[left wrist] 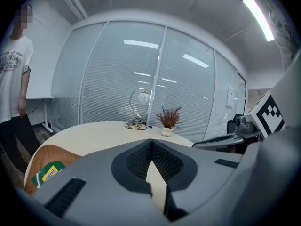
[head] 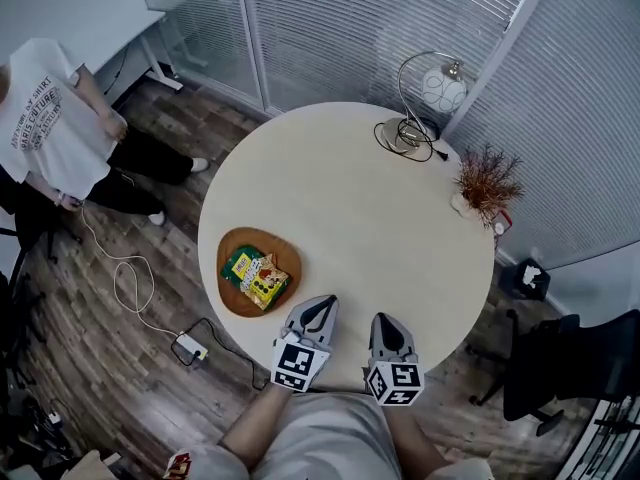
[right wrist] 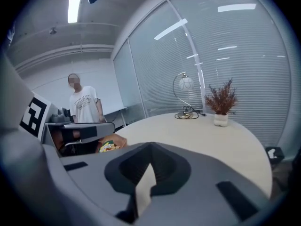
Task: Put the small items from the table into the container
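A wooden oval container lies at the table's left front edge and holds a green packet and a yellow packet. My left gripper hovers just right of it, jaws shut with nothing between them. Beside it, my right gripper is also shut and empty. The left gripper view has its closed jaws in front, with the container and green packet low at the left. In the right gripper view the closed jaws fill the foreground, a packet showing behind the left gripper.
A desk lamp with a coiled cable and a small potted dried plant stand at the round table's far right. A person stands at the left, by a floor cable and adapter. A dark chair is at the right.
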A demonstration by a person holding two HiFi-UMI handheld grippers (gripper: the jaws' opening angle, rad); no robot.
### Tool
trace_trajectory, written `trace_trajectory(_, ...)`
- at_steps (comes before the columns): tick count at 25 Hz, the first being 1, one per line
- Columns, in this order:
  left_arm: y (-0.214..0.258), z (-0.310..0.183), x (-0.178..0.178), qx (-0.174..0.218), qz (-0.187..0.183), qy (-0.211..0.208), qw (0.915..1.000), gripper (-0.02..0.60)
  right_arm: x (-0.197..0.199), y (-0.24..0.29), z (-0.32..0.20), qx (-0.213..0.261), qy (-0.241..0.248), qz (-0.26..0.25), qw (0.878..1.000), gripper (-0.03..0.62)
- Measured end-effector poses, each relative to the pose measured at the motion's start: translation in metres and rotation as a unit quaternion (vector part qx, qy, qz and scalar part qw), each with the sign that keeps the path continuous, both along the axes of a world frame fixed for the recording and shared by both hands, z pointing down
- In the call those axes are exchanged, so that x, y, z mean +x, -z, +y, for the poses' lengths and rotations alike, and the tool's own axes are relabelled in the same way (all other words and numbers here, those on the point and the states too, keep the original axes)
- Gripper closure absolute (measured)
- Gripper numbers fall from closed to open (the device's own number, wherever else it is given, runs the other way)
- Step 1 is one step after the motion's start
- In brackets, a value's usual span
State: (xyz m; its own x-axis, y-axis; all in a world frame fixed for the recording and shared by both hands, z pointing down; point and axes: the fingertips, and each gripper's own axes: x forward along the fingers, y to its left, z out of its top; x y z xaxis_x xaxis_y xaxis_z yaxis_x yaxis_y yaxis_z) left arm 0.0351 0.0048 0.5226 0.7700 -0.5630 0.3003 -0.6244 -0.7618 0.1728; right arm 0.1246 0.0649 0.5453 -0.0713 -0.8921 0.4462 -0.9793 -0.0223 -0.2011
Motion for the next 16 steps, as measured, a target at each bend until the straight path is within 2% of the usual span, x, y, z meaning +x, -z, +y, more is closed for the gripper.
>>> trace_trajectory(16, 0.001, -0.006, -0.004, 0.001, -0.005, 0.015, 0.9999, 0.591, -0.017, 0.02, -0.023, 0.022, 0.036, -0.003, 0.999, 0.579)
